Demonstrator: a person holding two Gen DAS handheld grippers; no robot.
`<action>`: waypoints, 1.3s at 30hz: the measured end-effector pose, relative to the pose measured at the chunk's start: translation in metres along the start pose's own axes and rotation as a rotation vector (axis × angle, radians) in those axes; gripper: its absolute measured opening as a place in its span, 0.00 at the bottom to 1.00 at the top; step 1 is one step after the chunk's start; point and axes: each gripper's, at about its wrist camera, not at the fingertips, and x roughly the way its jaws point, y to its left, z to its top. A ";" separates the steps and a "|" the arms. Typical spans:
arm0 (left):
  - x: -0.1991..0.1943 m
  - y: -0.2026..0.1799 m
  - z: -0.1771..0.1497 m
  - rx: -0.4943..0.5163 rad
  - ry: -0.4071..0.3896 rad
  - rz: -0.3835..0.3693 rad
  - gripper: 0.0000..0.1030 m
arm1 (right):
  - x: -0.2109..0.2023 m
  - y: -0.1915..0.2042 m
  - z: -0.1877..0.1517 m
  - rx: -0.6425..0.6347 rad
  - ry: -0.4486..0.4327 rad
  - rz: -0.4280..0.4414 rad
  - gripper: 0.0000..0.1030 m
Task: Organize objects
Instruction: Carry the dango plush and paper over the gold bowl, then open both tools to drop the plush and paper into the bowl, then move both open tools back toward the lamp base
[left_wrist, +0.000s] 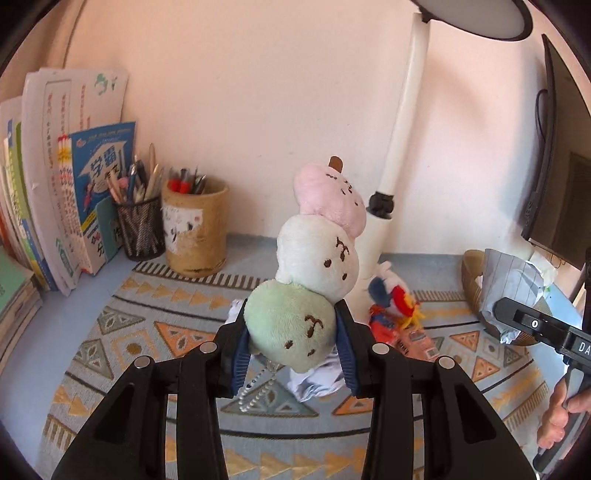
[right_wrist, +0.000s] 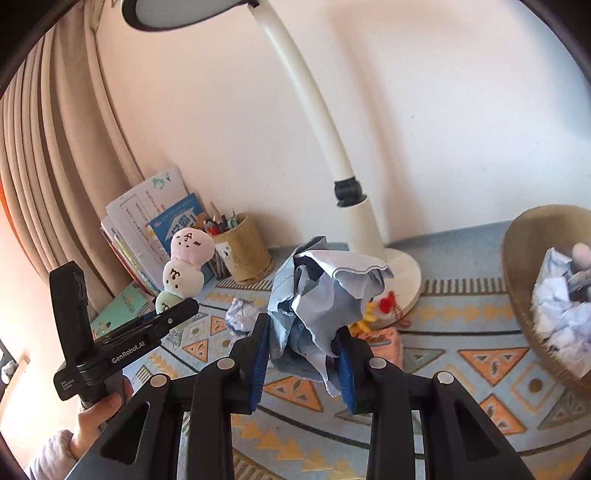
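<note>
At the left of the surface (left_wrist: 62, 332), books and pen holders stand against the wall; the left gripper (left_wrist: 291, 347) is clamped on the green end of a three-ball dango plush (left_wrist: 317, 254), held aloft. Mid-mat, a paper ball (right_wrist: 240, 314) and small doll (left_wrist: 391, 306) lie loose. The right gripper (right_wrist: 303, 354) grips crumpled paper (right_wrist: 321, 291); the basket (right_wrist: 517, 258) at right already holds several wads.

My left black two-finger gripper with blue pads (left_wrist: 291, 345) is raised off the desk, its jaws clamped on the green ball of a three-ball plush skewer (left_wrist: 317, 258). My right black gripper (right_wrist: 303, 360) hangs lifted too, pinching crumpled blue-lined paper (right_wrist: 321, 291). A bare hand (right_wrist: 98, 415) grips the left handle.
</note>
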 end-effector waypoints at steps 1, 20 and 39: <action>0.000 -0.018 0.011 0.029 -0.014 -0.017 0.36 | -0.013 -0.009 0.010 -0.003 -0.018 -0.025 0.31; 0.149 -0.284 0.054 0.334 0.164 -0.376 0.39 | -0.115 -0.196 0.049 0.137 -0.008 -0.533 0.35; 0.143 -0.268 0.046 0.374 0.214 -0.270 1.00 | -0.110 -0.178 0.061 0.159 -0.048 -0.553 1.00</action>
